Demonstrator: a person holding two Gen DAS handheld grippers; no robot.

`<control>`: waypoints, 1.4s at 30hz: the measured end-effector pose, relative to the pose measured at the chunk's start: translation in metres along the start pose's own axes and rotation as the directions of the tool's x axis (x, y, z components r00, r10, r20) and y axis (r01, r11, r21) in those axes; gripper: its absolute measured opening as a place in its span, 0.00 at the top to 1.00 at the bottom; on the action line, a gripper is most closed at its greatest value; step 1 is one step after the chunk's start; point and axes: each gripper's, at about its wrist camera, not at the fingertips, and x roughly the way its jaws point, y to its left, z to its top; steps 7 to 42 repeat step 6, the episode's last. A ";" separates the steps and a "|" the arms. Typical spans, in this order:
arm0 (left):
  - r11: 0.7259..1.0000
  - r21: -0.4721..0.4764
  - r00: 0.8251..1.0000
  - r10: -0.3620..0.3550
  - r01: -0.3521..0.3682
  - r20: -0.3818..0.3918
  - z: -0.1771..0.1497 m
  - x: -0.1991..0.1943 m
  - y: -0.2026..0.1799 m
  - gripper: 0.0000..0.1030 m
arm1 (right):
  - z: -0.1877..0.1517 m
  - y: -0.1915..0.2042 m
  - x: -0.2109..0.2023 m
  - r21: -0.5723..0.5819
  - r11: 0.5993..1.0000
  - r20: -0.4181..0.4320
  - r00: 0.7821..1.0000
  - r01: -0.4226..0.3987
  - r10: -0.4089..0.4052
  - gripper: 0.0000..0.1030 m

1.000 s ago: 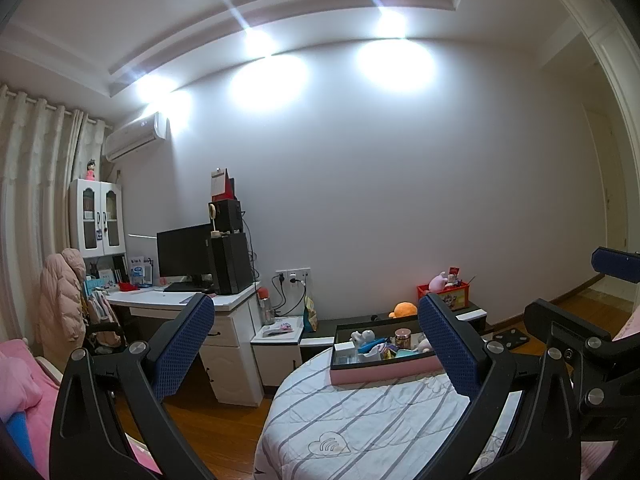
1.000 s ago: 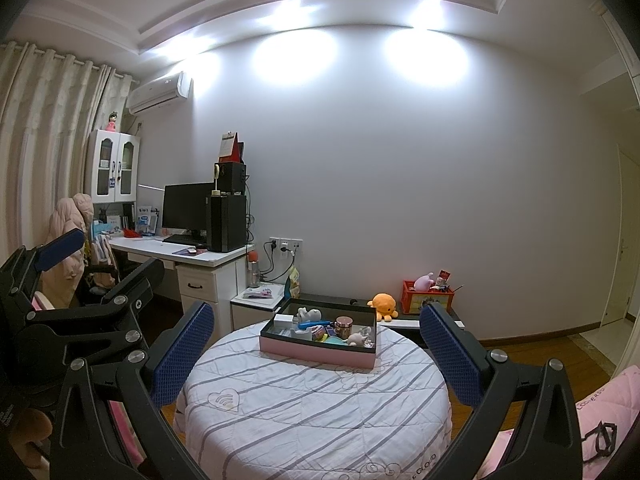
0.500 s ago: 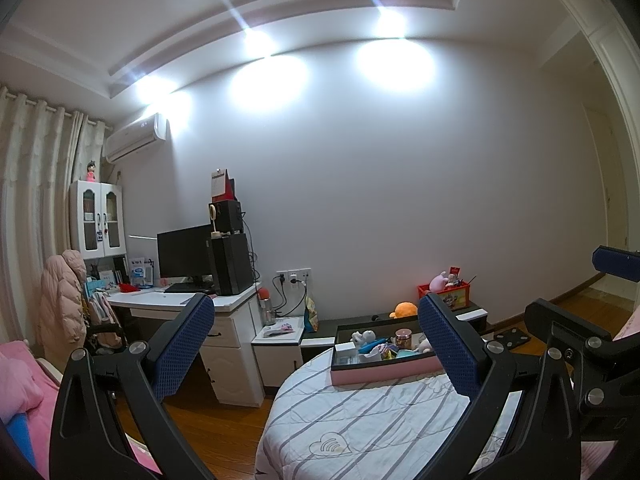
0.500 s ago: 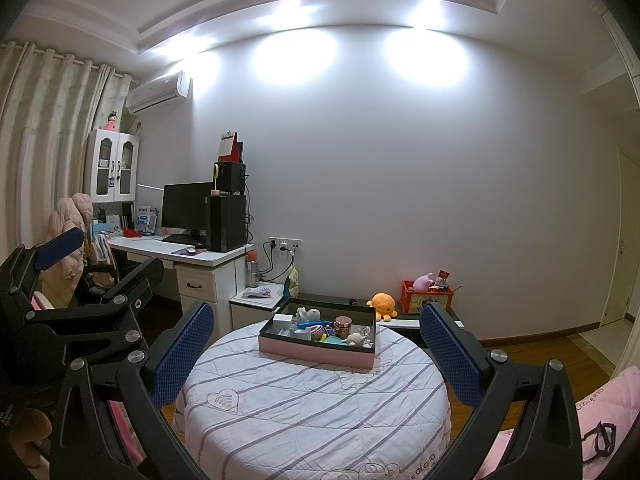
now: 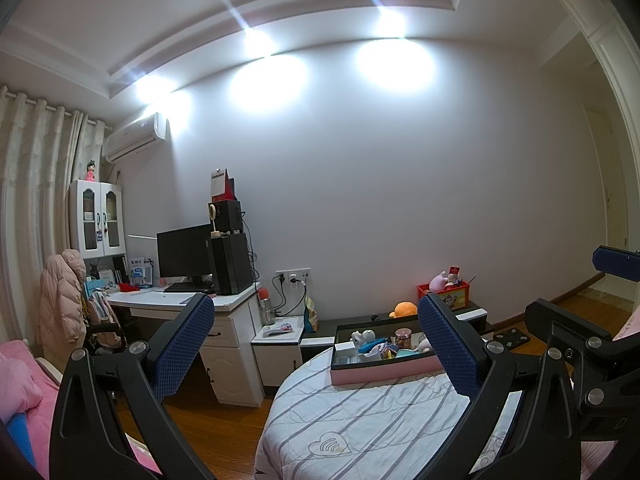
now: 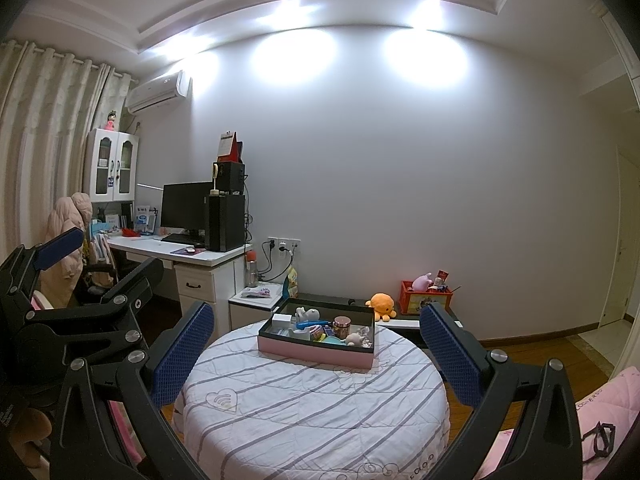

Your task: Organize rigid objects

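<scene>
A pink box (image 6: 312, 351) with a black rim stands at the far side of a round table (image 6: 304, 412) covered in striped white cloth. It holds several small items: a white figurine (image 6: 307, 313), a small jar (image 6: 342, 325) and a blue object (image 6: 310, 324). The box also shows in the left wrist view (image 5: 380, 372). My right gripper (image 6: 316, 356) is open and empty, held well back from the box. My left gripper (image 5: 316, 354) is open and empty, left of the table. Each gripper shows in the other's view.
A white desk (image 6: 188, 256) with a monitor and a computer tower stands at the left. A low stand (image 6: 256, 300) sits beside it. An orange plush (image 6: 382, 304) and a red toy crate (image 6: 426, 300) stand on a low shelf behind the table. Pink bedding lies at both sides.
</scene>
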 end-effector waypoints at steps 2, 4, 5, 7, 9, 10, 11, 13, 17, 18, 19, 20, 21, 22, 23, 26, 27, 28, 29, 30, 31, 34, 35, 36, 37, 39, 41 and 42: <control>1.000 -0.002 1.000 -0.003 0.003 0.000 0.000 0.002 -0.002 0.00 | -0.001 0.000 0.001 -0.001 1.000 0.000 1.000 0.000 0.000 0.00; 1.000 -0.002 1.000 -0.004 0.004 -0.001 0.000 0.002 -0.002 0.00 | 0.000 0.000 0.001 -0.001 1.000 -0.001 1.000 0.000 0.000 0.00; 1.000 -0.003 1.000 -0.005 0.005 -0.003 0.000 0.004 -0.003 0.00 | 0.000 0.000 0.001 -0.001 1.000 0.000 1.000 0.000 0.000 0.00; 1.000 -0.005 1.000 -0.006 0.006 -0.005 -0.001 0.003 -0.002 0.00 | 0.000 0.000 0.001 -0.002 1.000 0.000 1.000 0.001 -0.001 0.00; 1.000 -0.005 1.000 -0.006 0.006 -0.005 -0.001 0.003 -0.002 0.00 | 0.000 0.000 0.001 -0.002 1.000 0.000 1.000 0.001 -0.001 0.00; 1.000 -0.005 1.000 -0.006 0.006 -0.005 -0.001 0.003 -0.002 0.00 | 0.000 0.000 0.001 -0.002 1.000 0.000 1.000 0.001 -0.001 0.00; 1.000 -0.005 1.000 -0.006 0.006 -0.005 -0.001 0.003 -0.002 0.00 | 0.000 0.000 0.001 -0.002 1.000 0.000 1.000 0.001 -0.001 0.00; 1.000 -0.005 1.000 -0.006 0.006 -0.005 -0.001 0.003 -0.002 0.00 | 0.000 0.000 0.001 -0.002 1.000 0.000 1.000 0.001 -0.001 0.00; 1.000 -0.005 1.000 -0.006 0.006 -0.005 -0.001 0.003 -0.002 0.00 | 0.000 0.000 0.001 -0.002 1.000 0.000 1.000 0.001 -0.001 0.00; 1.000 -0.005 1.000 -0.006 0.006 -0.005 -0.001 0.003 -0.002 0.00 | 0.000 0.000 0.001 -0.002 1.000 0.000 1.000 0.001 -0.001 0.00; 1.000 -0.005 1.000 -0.006 0.006 -0.005 -0.001 0.003 -0.002 0.00 | 0.000 0.000 0.001 -0.002 1.000 0.000 1.000 0.001 -0.001 0.00; 1.000 -0.005 1.000 -0.006 0.006 -0.005 -0.001 0.003 -0.002 0.00 | 0.000 0.000 0.001 -0.002 1.000 0.000 1.000 0.001 -0.001 0.00; 1.000 -0.005 1.000 -0.006 0.006 -0.005 -0.001 0.003 -0.002 0.00 | 0.000 0.000 0.001 -0.002 1.000 0.000 1.000 0.001 -0.001 0.00; 1.000 -0.005 1.000 -0.006 0.006 -0.005 -0.001 0.003 -0.002 0.00 | 0.000 0.000 0.001 -0.002 1.000 0.000 1.000 0.001 -0.001 0.00; 1.000 -0.005 1.000 -0.006 0.006 -0.005 -0.001 0.003 -0.002 0.00 | 0.000 0.000 0.001 -0.002 1.000 0.000 1.000 0.001 -0.001 0.00; 1.000 -0.005 1.000 -0.006 0.006 -0.005 -0.001 0.003 -0.002 0.00 | 0.000 0.000 0.001 -0.002 1.000 0.000 1.000 0.001 -0.001 0.00; 1.000 -0.005 1.000 -0.006 0.006 -0.005 -0.001 0.003 -0.002 0.00 | 0.000 0.000 0.001 -0.002 1.000 0.000 1.000 0.001 -0.001 0.00; 1.000 -0.005 1.000 -0.006 0.006 -0.005 -0.001 0.003 -0.002 0.00 | 0.000 0.000 0.001 -0.002 1.000 0.000 1.000 0.001 -0.001 0.00; 1.000 -0.005 1.000 -0.006 0.006 -0.005 -0.001 0.003 -0.002 0.00 | 0.000 0.000 0.001 -0.002 1.000 0.000 1.000 0.001 -0.001 0.00; 1.000 -0.005 1.000 -0.006 0.006 -0.005 -0.001 0.003 -0.002 0.00 | 0.000 0.000 0.001 -0.002 1.000 0.000 1.000 0.001 -0.001 0.00; 1.000 -0.005 1.000 -0.006 0.006 -0.005 -0.001 0.003 -0.002 0.00 | 0.000 0.000 0.001 -0.002 1.000 0.000 1.000 0.001 -0.001 0.00; 1.000 -0.005 1.000 -0.006 0.006 -0.005 -0.001 0.003 -0.002 0.00 | 0.000 0.000 0.001 -0.002 1.000 0.000 1.000 0.001 -0.001 0.00; 1.000 -0.005 1.000 -0.006 0.006 -0.005 -0.001 0.003 -0.002 0.00 | 0.000 0.000 0.001 -0.002 1.000 0.000 1.000 0.001 -0.001 0.00; 1.000 -0.005 1.000 -0.006 0.006 -0.005 -0.001 0.003 -0.002 0.00 | 0.000 0.000 0.001 -0.002 1.000 0.000 1.000 0.001 -0.001 0.00; 1.000 -0.005 1.000 -0.006 0.006 -0.005 -0.001 0.003 -0.002 0.00 | 0.000 0.000 0.001 -0.002 1.000 0.000 1.000 0.001 -0.001 0.00; 1.000 -0.005 1.000 -0.006 0.006 -0.005 -0.001 0.003 -0.002 0.00 | 0.000 0.000 0.001 -0.002 1.000 0.000 1.000 0.001 -0.001 0.00; 1.000 -0.005 1.000 -0.006 0.006 -0.005 -0.001 0.003 -0.002 0.00 | 0.000 0.000 0.001 -0.002 1.000 0.000 1.000 0.001 -0.001 0.00; 1.000 -0.005 1.000 -0.006 0.006 -0.005 -0.001 0.003 -0.002 0.00 | 0.000 0.000 0.001 -0.002 1.000 0.000 1.000 0.001 -0.001 0.00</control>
